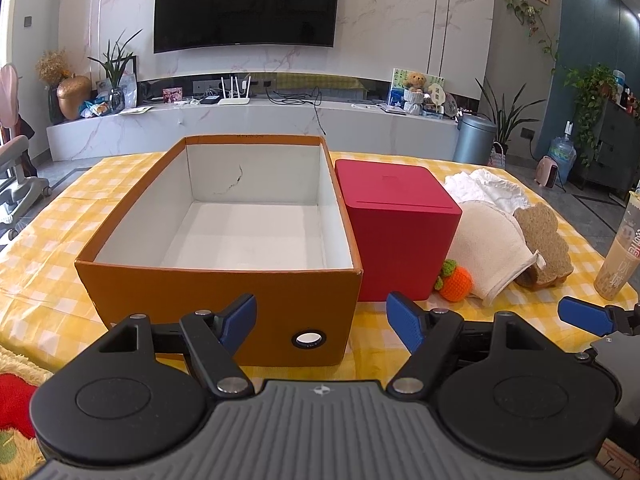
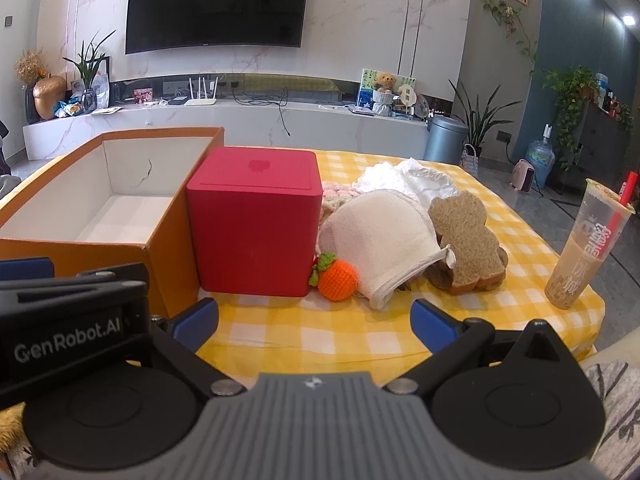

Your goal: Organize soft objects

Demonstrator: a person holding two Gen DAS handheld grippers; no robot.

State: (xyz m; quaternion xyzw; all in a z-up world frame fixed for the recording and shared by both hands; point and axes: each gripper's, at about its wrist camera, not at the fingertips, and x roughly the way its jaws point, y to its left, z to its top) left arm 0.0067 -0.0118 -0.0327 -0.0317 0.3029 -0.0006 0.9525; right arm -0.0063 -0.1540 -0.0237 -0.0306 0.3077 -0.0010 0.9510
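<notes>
An open orange cardboard box point(image 1: 224, 304) with a white, empty inside stands on the yellow checked tablecloth point(image 1: 48, 216). To its right stands a closed red box point(image 1: 394, 240). Beyond it lies a heap of soft things: a crocheted orange fruit point(image 2: 337, 280), a cream cloth mitt point(image 2: 384, 236), a brown bear-shaped sponge point(image 2: 466, 236), white frilly fabric point(image 2: 404, 178) and a pink knitted piece point(image 2: 334, 192). My left gripper point(image 1: 322, 322) hovers open before the orange box, nothing between its blue pads. My right gripper point(image 2: 314, 322) is open too, short of the fruit.
A plastic cup of milk tea point(image 2: 588, 248) with a red straw stands near the table's right edge. A fluffy yellow and red item point(image 1: 16, 392) lies at the lower left. The left gripper's body point(image 2: 72, 320) fills the right view's left side.
</notes>
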